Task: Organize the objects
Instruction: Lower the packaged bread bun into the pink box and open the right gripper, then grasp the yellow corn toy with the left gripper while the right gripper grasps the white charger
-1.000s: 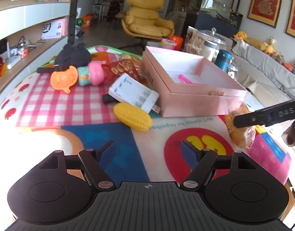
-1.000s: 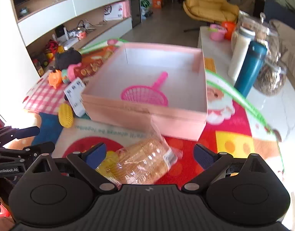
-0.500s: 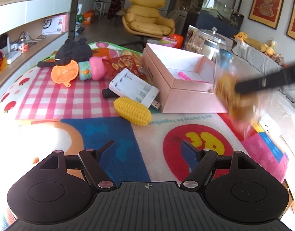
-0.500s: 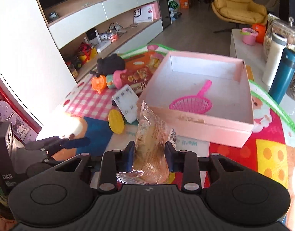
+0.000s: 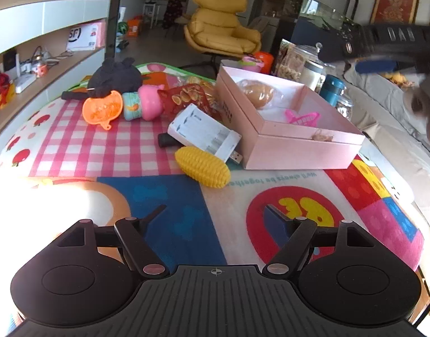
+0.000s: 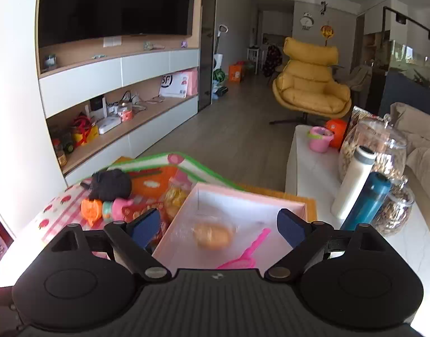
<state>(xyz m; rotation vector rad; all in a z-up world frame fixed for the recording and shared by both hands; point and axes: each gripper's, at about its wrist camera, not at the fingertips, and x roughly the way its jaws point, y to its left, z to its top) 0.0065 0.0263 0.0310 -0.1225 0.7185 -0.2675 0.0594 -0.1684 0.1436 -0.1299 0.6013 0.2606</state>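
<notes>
Inside the pink box point(image 5: 282, 136), at its 11 o'clock corner, the bagged bread point(image 5: 258, 92) is lying beside the pink scoop point(image 5: 303, 118). Only the left view is showing the yellow corn point(image 5: 203, 166). Above the box, the right gripper point(image 6: 219, 226) is opening with nothing between its fingers. The left gripper point(image 5: 215, 216) is waiting wide open.

Bagged bun point(image 5: 257, 93) and scoop point(image 5: 302, 118) in box point(image 5: 299, 151); corn toy point(image 5: 203, 166) left of box.
</notes>
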